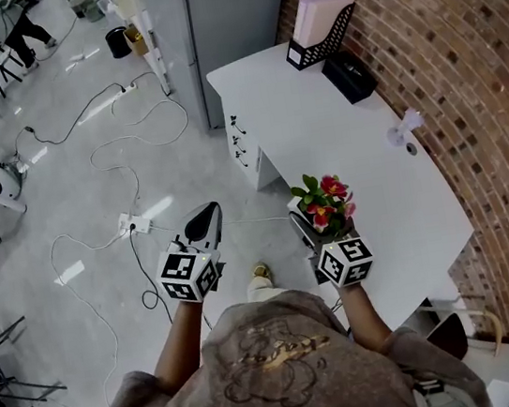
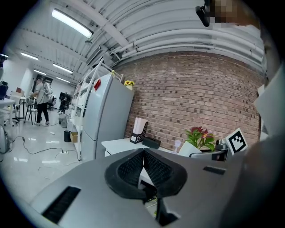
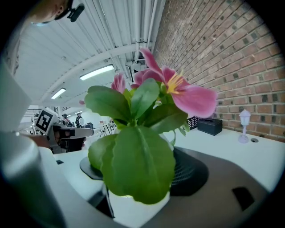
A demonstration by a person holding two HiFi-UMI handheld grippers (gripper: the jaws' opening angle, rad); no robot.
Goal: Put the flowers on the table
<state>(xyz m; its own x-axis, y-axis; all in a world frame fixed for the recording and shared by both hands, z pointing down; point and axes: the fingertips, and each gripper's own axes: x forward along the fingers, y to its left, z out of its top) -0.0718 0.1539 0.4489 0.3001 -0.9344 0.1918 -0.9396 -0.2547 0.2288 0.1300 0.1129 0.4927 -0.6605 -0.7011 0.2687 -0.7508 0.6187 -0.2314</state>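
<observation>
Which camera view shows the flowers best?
The right gripper view: the flowers fill it, close and sharp, their white pot between the jaws of the right gripper. The head view shows them small, from above. The left gripper view shows them small, far right.

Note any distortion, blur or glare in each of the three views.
Head view: evenly lit and sharp, with bright reflections on the floor. Left gripper view: strong fisheye bends the brick wall, and the corners go black. Right gripper view: the flowers fill the frame and look soft up close, and a ceiling light glares behind them.
</observation>
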